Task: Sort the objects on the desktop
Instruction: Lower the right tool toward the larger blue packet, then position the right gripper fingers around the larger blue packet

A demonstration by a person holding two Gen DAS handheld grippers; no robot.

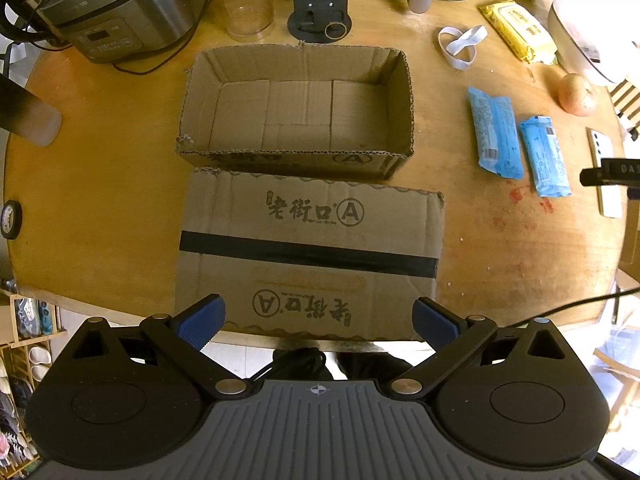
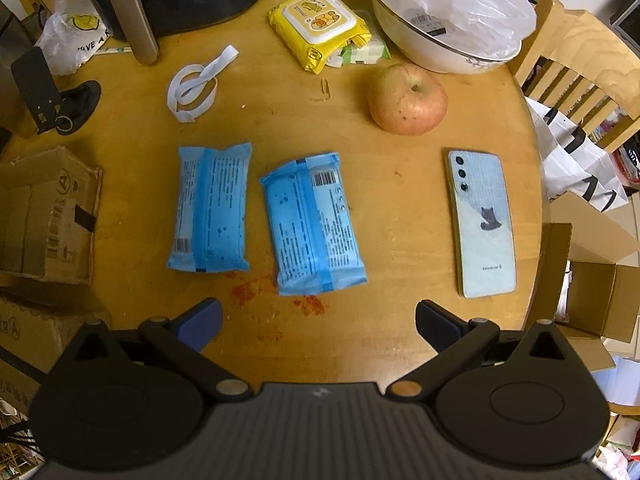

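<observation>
Both hand-held grippers wide open and empty, left facing open box at 12 o'clock, right above two blue packets, seemingly awaiting sorting.

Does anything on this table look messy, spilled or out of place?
Yes: reddish smears stain the wooden table just below the two blue packets, like a spill or crumbs. The open cardboard box also has ragged, torn edges.
</observation>
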